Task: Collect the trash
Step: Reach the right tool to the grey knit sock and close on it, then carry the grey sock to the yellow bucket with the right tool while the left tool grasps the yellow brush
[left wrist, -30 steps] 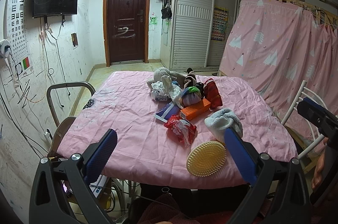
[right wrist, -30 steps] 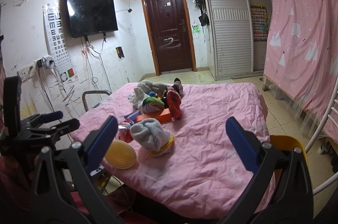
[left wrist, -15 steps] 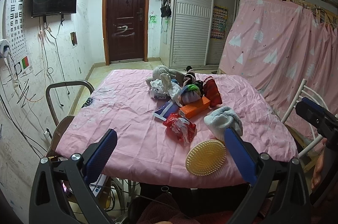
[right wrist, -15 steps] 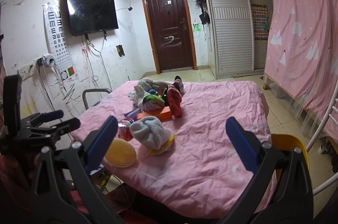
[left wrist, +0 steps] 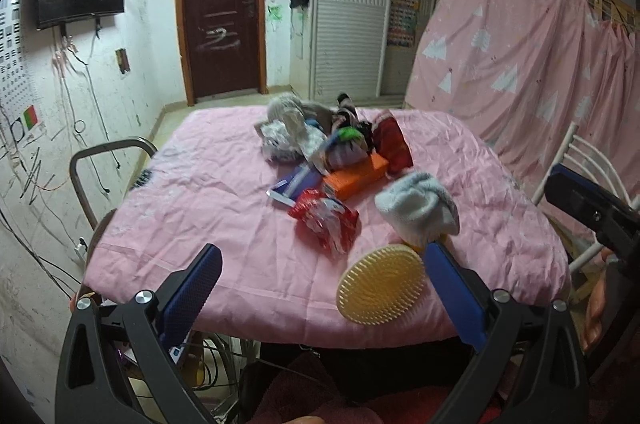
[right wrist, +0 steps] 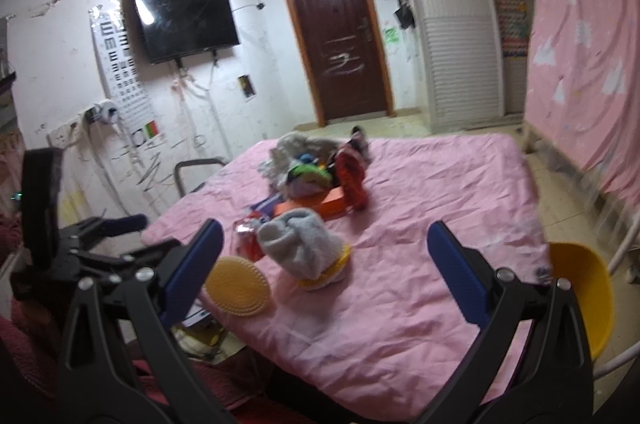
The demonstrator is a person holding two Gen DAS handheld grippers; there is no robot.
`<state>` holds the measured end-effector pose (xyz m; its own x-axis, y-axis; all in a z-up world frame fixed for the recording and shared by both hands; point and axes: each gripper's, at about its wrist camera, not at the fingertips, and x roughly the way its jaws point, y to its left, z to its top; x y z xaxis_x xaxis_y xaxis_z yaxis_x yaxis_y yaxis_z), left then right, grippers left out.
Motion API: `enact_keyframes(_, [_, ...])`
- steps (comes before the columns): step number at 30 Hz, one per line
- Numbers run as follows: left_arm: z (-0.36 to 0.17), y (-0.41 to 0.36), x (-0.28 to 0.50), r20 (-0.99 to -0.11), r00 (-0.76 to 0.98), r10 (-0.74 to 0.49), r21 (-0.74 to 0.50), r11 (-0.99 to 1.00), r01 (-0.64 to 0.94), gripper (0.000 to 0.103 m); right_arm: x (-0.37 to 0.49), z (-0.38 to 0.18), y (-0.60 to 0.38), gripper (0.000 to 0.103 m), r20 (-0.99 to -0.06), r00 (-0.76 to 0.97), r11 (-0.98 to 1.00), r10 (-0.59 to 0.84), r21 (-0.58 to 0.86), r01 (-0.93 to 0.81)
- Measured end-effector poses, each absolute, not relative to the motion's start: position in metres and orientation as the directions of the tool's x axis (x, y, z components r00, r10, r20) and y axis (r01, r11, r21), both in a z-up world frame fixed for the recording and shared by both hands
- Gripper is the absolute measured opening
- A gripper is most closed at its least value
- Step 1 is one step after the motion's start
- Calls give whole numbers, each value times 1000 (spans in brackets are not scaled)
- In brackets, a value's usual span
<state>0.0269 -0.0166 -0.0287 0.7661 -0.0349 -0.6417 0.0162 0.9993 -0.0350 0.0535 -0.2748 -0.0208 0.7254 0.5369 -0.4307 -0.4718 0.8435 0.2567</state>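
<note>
Trash, i.e. the crumpled red foil snack wrapper [left wrist: 324,222], lies mid-table on the pink cloth [left wrist: 208,208], toward its near edge, w/ an orange carton [left wrist: 356,178] just behind. Step looks like approach: left gripper [left wrist: 320,288] and right gripper [right wrist: 326,272] both hover, jaws wide, empty. Next probably needs lowering onto the wrapper. Yellow plastic bowl [right wrist: 586,284] at the right edge; contents can't be seen.

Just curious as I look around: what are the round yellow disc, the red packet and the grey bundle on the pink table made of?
Round yellow disc: looks like soft matte rubber or silicone, covered in rows of short nubs.
Red packet: seemingly thin glossy plastic film, crinkled and catching the light.
Grey bundle: apparently fuzzy knit fabric, maybe a sock or hat; soft folds, no sheen.
</note>
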Motion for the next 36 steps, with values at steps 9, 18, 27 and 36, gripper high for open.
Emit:
enact_keyframes(9, [-68,-35,49,-716,695,-62,-1,996,88,92,79,-43,-241,98,-492,640,802,590,269,-532])
enact_keyframes(18, [-91,-41,72,-741,663,-112,-22,990,142,71,110,-58,-222,98,-550,590,796,591,283,-535])
enact_keyframes(27, [-92,-41,73,-709,656,-259,-135,963,234,28,129,-75,-202,77,-606,537,790,587,282,-544])
enact_keyframes(36, [-89,-43,73,-688,660,-301,-175,952,252,25,130,-78,-206,44,-585,531,773,613,304,-556])
